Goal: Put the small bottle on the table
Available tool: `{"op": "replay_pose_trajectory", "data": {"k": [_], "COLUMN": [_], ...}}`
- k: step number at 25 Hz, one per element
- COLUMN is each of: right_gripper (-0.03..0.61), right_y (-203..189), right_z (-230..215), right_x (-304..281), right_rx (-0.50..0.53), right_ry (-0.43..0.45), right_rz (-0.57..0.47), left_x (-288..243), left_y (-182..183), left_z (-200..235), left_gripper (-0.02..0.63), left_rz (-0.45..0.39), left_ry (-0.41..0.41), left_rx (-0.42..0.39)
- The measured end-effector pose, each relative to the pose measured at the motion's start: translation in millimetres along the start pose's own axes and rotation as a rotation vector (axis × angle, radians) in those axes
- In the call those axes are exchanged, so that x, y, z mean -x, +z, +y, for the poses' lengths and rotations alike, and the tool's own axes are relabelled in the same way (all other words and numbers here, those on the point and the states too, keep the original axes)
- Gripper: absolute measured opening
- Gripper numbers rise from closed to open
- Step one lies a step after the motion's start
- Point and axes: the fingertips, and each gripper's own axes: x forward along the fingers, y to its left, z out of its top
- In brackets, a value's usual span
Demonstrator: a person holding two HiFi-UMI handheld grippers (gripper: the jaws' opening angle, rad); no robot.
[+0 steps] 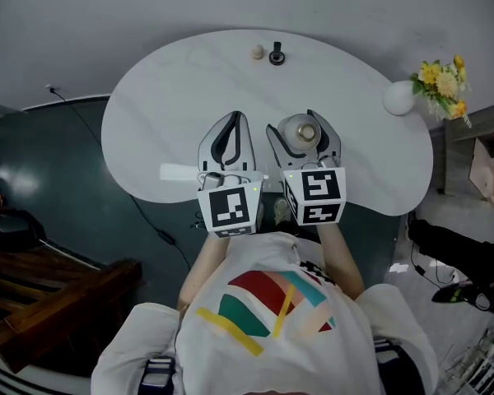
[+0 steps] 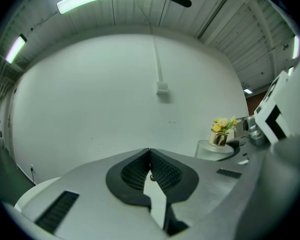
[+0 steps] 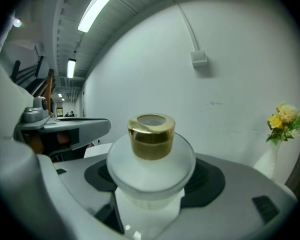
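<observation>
**Carrying the small bottle over the table, set-down pending**

- Right gripper [image 1: 301, 142]: jaws closed narrowly on the small bottle [image 3: 151, 159], one pad against each side of its frosted white body. The grip sits low, under the wide shoulder.
- Left gripper [image 1: 232, 130]: jaws pressed together with nothing between them. It hangs beside the right one over the table's near half and takes no part in the job.
- Bottle position: in the right claw, above the table [image 1: 189, 81], inside its near edge and slightly right of its middle. The jaws hide the base, so no view shows whether it touches the tabletop.
- Orientation: the bottle is upright, with the gold cap [image 3: 151, 136] pointing straight up. The head view looks almost directly down onto the cap. The long axis runs vertically through cap and base, square to the tabletop. The body is squat, so it should sit steady once down.
- Step in hand (judgement): the bottle is being carried and positioned, and the release has not been made.
- Next move calls for (judgement): a straight lowering with the axis kept plumb until the base rests flat, then opening the jaws evenly so neither pad drags the bottle sideways, then drawing back toward the table's near edge.
- Surroundings: the tabletop under the claw looks bare. A white vase [image 1: 399, 97] with yellow flowers stands at the table's right end, and two small objects [image 1: 267, 53] sit at its far edge. All are well apart from the bottle.
</observation>
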Motion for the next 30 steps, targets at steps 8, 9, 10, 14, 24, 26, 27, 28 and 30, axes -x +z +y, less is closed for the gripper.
{"op": "replay_pose_trajectory", "data": {"k": [8, 9, 10, 14, 24, 26, 27, 28, 30], "right_gripper": [0.334, 0.334, 0.334, 0.334, 0.334, 0.334, 0.334, 0.334, 0.334], "right_y": [-26.2, -32.2, -37.7, -53.4, -87.5, -95.2, -98.0, -99.9, -102.1], "right_z": [-11.5, -14.3, -17.4, -30.1, -47.3, -47.6, -47.9, -48.4, -50.2], "right_x": [-60.2, -68.8, -77.1, -105.4, -164.3, -174.8, -179.5, -183.5, -190.2], "right_rx": [-0.018, -0.022, -0.022, -0.022, 0.025, 0.044, 0.057, 0.068, 0.080], "right_ry": [0.052, 0.054, 0.053, 0.040, 0.051, 0.057, 0.059, 0.059, 0.058], "right_rz": [0.128, 0.145, 0.162, 0.211, 0.318, 0.341, 0.351, 0.357, 0.365], "left_x": [-5.1, -6.1, -7.2, -12.8, -27.4, -29.8, -30.8, -31.5, -32.1], "left_y": [-16.8, -20.1, -22.7, -30.0, -40.9, -41.7, -42.6, -44.1, -48.4], "left_z": [20.4, 23.7, 26.7, 29.5, 17.8, 19.1, 19.6, 20.1, 20.9], "left_gripper": [0.017, 0.017, 0.017, 0.017, 0.017, 0.017, 0.017, 0.017, 0.017], "left_rz": [0.056, 0.067, 0.076, 0.107, 0.156, 0.161, 0.165, 0.170, 0.183], "left_ry": [0.068, 0.078, 0.086, 0.093, 0.068, 0.074, 0.076, 0.079, 0.086], "left_rx": [-0.003, -0.003, -0.002, -0.009, -0.047, -0.051, -0.054, -0.057, -0.067]}}
